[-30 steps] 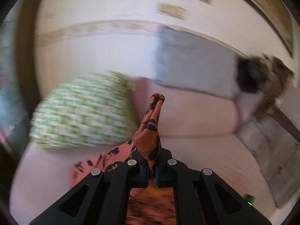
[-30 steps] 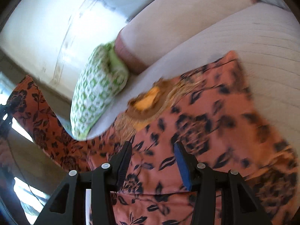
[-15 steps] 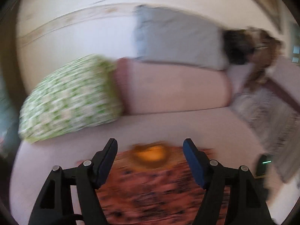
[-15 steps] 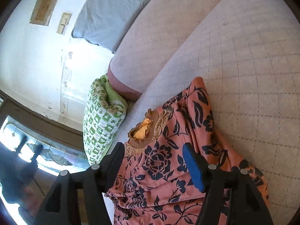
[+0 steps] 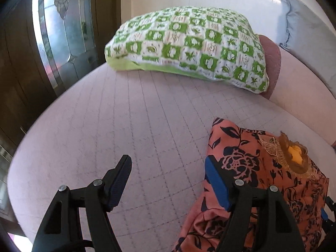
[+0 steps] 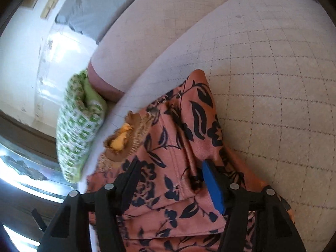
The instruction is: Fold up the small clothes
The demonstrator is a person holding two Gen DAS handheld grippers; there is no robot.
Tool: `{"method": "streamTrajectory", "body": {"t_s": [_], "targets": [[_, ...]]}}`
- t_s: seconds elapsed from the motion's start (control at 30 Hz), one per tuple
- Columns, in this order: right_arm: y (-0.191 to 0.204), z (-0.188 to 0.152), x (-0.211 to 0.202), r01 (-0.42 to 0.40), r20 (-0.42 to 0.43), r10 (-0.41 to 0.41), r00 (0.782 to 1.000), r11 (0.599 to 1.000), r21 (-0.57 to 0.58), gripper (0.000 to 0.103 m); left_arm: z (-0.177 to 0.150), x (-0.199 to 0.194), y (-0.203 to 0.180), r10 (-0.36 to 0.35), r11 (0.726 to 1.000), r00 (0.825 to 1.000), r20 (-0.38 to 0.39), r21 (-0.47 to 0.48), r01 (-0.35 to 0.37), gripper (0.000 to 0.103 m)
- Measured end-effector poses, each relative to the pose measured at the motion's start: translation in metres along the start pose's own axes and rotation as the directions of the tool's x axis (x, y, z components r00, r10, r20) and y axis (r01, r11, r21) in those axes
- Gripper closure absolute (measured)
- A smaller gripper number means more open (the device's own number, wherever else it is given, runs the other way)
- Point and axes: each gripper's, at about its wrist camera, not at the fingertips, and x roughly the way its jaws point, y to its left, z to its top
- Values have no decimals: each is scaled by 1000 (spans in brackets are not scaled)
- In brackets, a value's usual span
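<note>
- Between the fingers (image 5: 119,180) of the left gripper (image 5: 167,161): showing only bare quilted sofa seat (image 5: 147,115), with nothing being gripped.
- Standing wide apart, having just been opening, and pointing steeply down at the seat.
- Just beside the right-hand finger of that pair: lying on the seat, the salmon floral garment (image 5: 252,163), its near edge passing behind that finger's blue pad.
- Beyond that finger's tip and off to its right: facing up, the garment's brown lace-trimmed neckline (image 5: 294,157) with yellow lining inside.
- Well ahead of the left fingertips: resting at the far end of the seat, a green-and-white checked pillow (image 5: 189,42), leaning against the sofa's pink back.
- Off to the left of the left fingers: standing past the seat's edge, a dark wooden door with a glass pane (image 5: 58,31).
- Under the fingers (image 6: 214,189) of the right gripper (image 6: 171,164): spreading across the gap, the same garment (image 6: 174,138), bunched in long folds.
- Standing partly open, having just been closing, straddling the cloth; pads not visibly pinching it, though the blue pad is sitting right against a fold.
- Ahead of the right fingertips and to their left: lying at the garment's far edge, the neckline (image 6: 120,140), and past it the checked pillow (image 6: 77,130).
- Off to the right of the right fingers: stretching away, bare quilted seat (image 6: 273,84).
</note>
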Motion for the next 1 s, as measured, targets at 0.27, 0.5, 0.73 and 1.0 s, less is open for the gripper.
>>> {"method": "streamTrajectory", "body": {"t_s": [0.27,0.5,0.73,1.0], "targets": [[22,-14,15,128,8,-128,992,979,-159,77,-5,10,-48,-39,991,999,26,129,36,30],[32,-16,1,197,72,-186,980,954,-224,95,-26,46,-55,74,968,995,-61,245,-57,28],[29,-18,-43,220,115,-198,973,947,-233,95,-28,30,-48,50,969,997,-64,247,-33,28],[5,-12,-36,237,-64,-255,965,949,-209,91,-30,15,-54,96,948,995,-14,305,-87,28]]}}
